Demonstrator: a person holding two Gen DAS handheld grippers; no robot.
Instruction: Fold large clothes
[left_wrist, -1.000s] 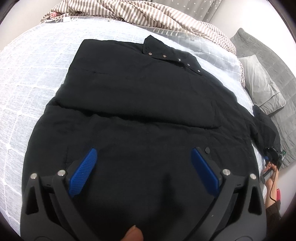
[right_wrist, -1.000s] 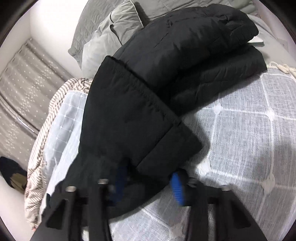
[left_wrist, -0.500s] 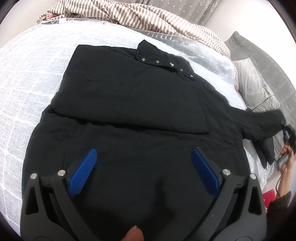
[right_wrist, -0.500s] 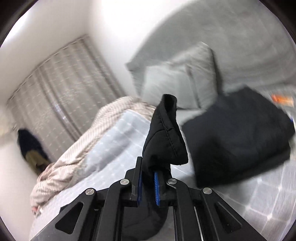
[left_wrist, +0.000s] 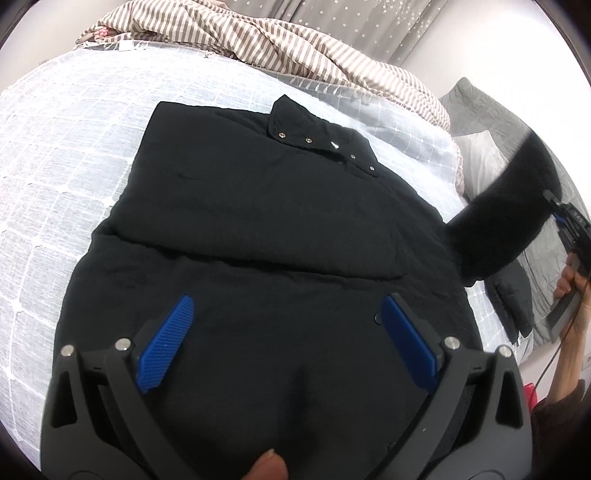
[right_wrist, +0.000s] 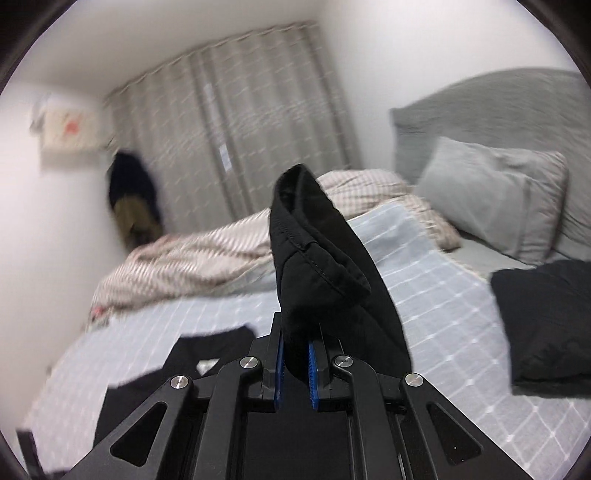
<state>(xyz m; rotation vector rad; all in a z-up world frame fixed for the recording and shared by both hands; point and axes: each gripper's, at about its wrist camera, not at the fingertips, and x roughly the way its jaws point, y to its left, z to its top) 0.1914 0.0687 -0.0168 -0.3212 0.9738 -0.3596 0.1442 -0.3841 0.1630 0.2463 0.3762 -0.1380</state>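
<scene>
Sleeve (right_wrist: 314, 258) lifted off bed | clamped in R tool (right_wrist: 294, 369) | cuff above tips

No text, brand, number or sign can be read in either view. The pale card-like sheet with a reddish blotch (right_wrist: 70, 127), on the wall left of the grey dotted curtain (right_wrist: 236, 122), is too blurred to tell whether it bears writing. A small pale tag or sticker (right_wrist: 224, 157) on that curtain is also smeared and unreadable. The black padded jacket (left_wrist: 258, 229) shows only plain metal snap studs (left_wrist: 308, 140) along its collar placket, with no lettering visible, and a tiny white fleck (left_wrist: 335, 145) beside them is too small to make out.
</scene>
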